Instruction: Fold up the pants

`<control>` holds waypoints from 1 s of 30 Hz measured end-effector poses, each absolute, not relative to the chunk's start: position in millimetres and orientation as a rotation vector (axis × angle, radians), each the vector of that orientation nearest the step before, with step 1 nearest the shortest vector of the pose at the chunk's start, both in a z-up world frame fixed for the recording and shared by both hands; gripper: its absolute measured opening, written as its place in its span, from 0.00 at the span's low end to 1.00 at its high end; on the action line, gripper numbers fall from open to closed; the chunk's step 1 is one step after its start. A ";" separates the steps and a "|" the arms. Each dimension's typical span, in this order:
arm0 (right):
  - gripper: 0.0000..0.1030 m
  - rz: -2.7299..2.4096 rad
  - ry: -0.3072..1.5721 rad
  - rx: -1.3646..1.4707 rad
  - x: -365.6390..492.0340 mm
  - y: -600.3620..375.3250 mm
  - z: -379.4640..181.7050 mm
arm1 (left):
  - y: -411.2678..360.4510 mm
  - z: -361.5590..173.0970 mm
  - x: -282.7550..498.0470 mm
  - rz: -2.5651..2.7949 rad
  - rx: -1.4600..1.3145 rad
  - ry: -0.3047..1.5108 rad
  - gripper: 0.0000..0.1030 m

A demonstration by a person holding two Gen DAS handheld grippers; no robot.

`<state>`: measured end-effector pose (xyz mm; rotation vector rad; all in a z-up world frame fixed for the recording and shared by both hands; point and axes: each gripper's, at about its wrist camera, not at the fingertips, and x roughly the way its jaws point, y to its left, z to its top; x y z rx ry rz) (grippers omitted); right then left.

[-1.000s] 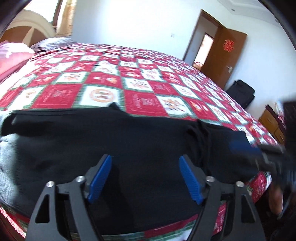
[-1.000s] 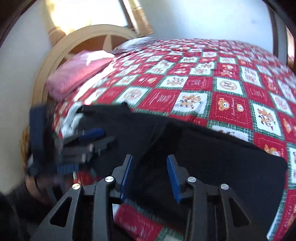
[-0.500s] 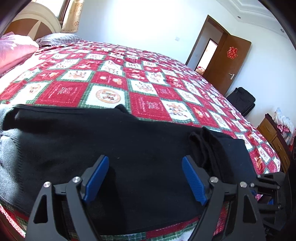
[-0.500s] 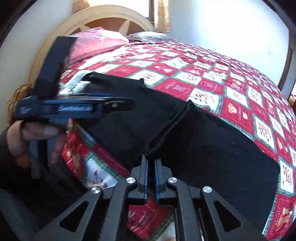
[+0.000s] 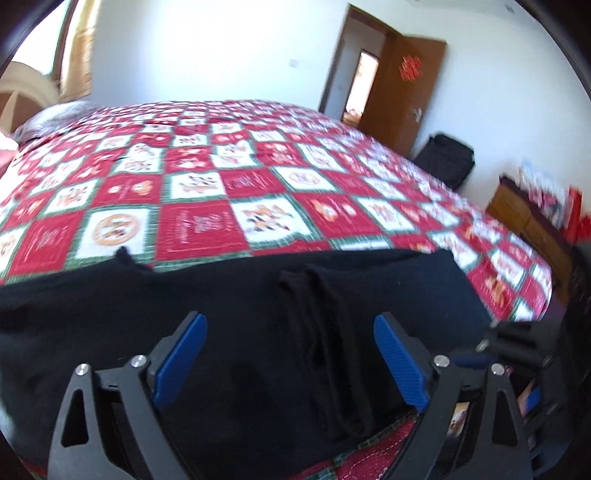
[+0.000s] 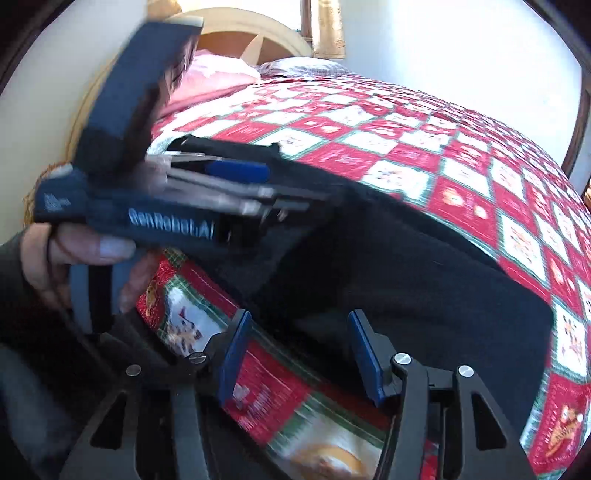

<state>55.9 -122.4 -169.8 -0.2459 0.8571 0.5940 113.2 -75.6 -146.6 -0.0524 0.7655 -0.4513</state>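
Note:
Black pants (image 5: 258,295) lie flat across the near edge of the bed, with a raised fold ridge (image 5: 325,332) running toward me. My left gripper (image 5: 290,354) hovers just above them, jaws wide and still opening, nothing pinched. In the right wrist view the pants (image 6: 406,266) end at the bed's edge. My right gripper (image 6: 299,354) hangs over that edge, its jaws opening, blue pads clear of the cloth. The left gripper (image 6: 288,199), held by a hand (image 6: 74,254), shows blurred at upper left. The right gripper (image 5: 487,350) appears at the right edge of the left wrist view.
A red, white and green patchwork quilt (image 5: 207,221) covers the bed. Pink pillows (image 6: 218,81) and an arched headboard (image 6: 258,33) stand at the head. A brown door (image 5: 406,85), a black bag (image 5: 443,158) and a wooden cabinet (image 5: 524,218) lie beyond the foot.
The right gripper, shut on the pants' folded edge half a second ago, has opened and let go. The left gripper slid right along the pants and spread wider.

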 end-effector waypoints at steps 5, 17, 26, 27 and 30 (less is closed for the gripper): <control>0.54 0.456 0.844 -0.111 78.7 -176.3 -165.5 | -85.0 -163.5 137.0 -0.304 0.080 0.817 1.00; 0.55 0.355 0.772 -0.049 87.4 -193.4 -166.2 | -50.7 -146.5 125.4 -0.318 -0.016 0.772 1.00; 0.55 0.390 0.717 -0.055 72.5 -177.9 -160.6 | 85.3 -136.3 107.5 -0.061 -0.088 0.733 1.00; 0.55 0.391 0.723 -0.057 72.5 -176.1 -162.0 | 102.1 -137.6 107.4 -0.023 -0.107 0.733 1.00; 0.55 0.404 0.725 -0.049 70.6 -172.9 -163.3 | 147.8 -140.8 104.9 0.070 -0.167 0.707 0.97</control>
